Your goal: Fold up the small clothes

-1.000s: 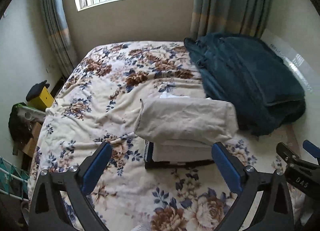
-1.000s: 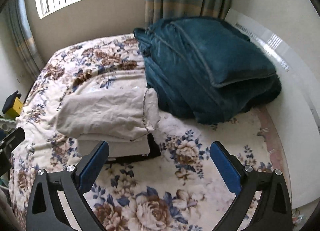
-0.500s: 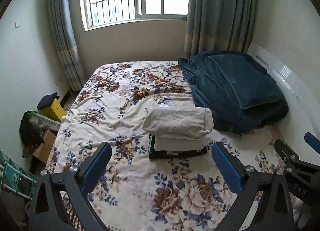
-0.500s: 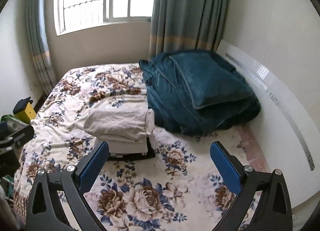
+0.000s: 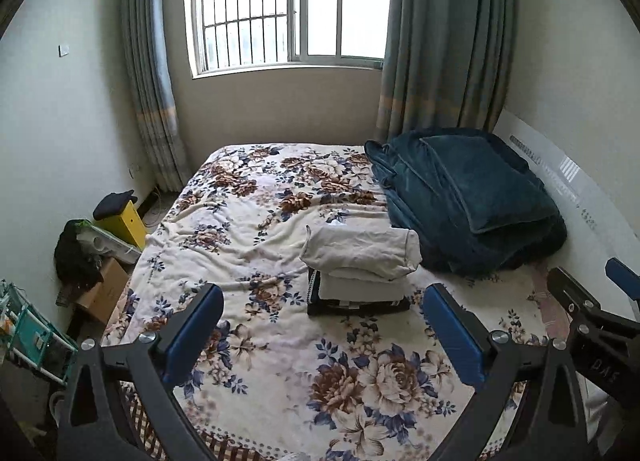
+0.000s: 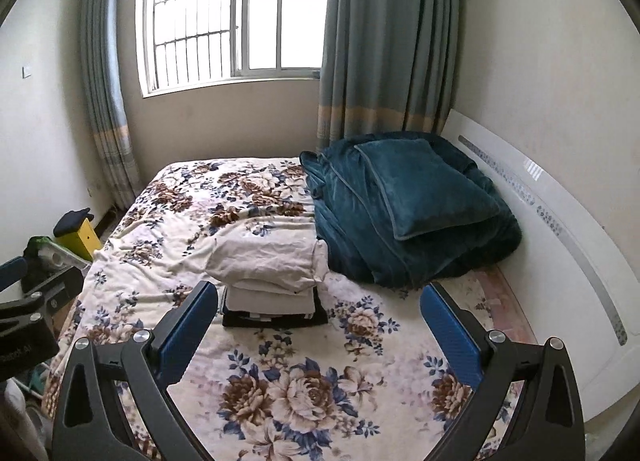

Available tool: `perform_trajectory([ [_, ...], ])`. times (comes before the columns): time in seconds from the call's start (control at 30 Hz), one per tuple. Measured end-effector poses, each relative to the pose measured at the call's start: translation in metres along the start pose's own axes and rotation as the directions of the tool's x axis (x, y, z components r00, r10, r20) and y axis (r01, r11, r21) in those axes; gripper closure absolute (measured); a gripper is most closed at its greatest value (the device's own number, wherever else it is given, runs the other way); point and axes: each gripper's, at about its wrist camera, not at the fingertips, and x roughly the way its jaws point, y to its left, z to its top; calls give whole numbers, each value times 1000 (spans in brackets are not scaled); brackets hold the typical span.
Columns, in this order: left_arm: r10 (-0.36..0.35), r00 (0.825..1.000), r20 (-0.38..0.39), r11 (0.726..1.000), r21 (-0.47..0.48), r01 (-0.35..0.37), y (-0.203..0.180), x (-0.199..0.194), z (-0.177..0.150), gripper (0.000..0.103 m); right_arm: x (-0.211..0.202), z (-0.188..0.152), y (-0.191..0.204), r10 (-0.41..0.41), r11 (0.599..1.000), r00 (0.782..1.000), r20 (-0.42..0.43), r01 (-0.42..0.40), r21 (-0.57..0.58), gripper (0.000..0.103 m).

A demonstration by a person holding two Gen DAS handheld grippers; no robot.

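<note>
Presently, both the left gripper (image 5: pixel 322 323) and right gripper (image 6: pixel 320 319) hang above the bed (image 5: pixel 256 237) with fingers spread wide, holding nothing. A folded stack (image 5: pixel 358 275) sits mid-bed, just beside the teal blanket (image 5: pixel 464 201).

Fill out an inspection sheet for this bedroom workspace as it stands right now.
Surface: bed with floral cream bedspread, rumpled.
Job's things: stack of folded clothes, beige garment on top, white ones beneath, black at the bottom.
Clutter: folded dark teal plush blanket with a matching pillow on top, beside the stack.
Grippers: left gripper and right gripper, jaws wide open, holding nothing, short of the stack.
Cables: nothing seen.
Surroundings: barred window, grey-blue curtains, yellow box, brown cardboard box on the floor.
</note>
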Motion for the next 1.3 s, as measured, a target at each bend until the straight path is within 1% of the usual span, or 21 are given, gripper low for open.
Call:
perform_trajectory([
  [0.1, 10, 1000, 20, 1000, 5, -10, -1, -7, 0, 0, -13, 1, 1, 16, 1000, 1000, 5, -16, 5, 0],
  [0.2, 17, 999, 30, 1000, 9, -18, -1, -12, -2, 0, -17, 2, 2, 11, 1000, 1000, 12, -11, 2, 0],
  [0.4, 42, 998, 49, 999, 14, -43, 0, -20, -4, 0, -11, 2, 0, 21, 1000, 1000, 8, -21, 3, 0],
  [0.97, 33, 998, 50, 999, 10, -33, -3, -22, -7, 0, -9, 1, -6, 27, 1000, 1000, 8, -27, 10, 0],
  [1.3, 36, 998, 53, 999, 10, -36, -5, -23, -6, 0, -6, 1, -9, 46, 999, 999, 2, -46, 26, 0],
])
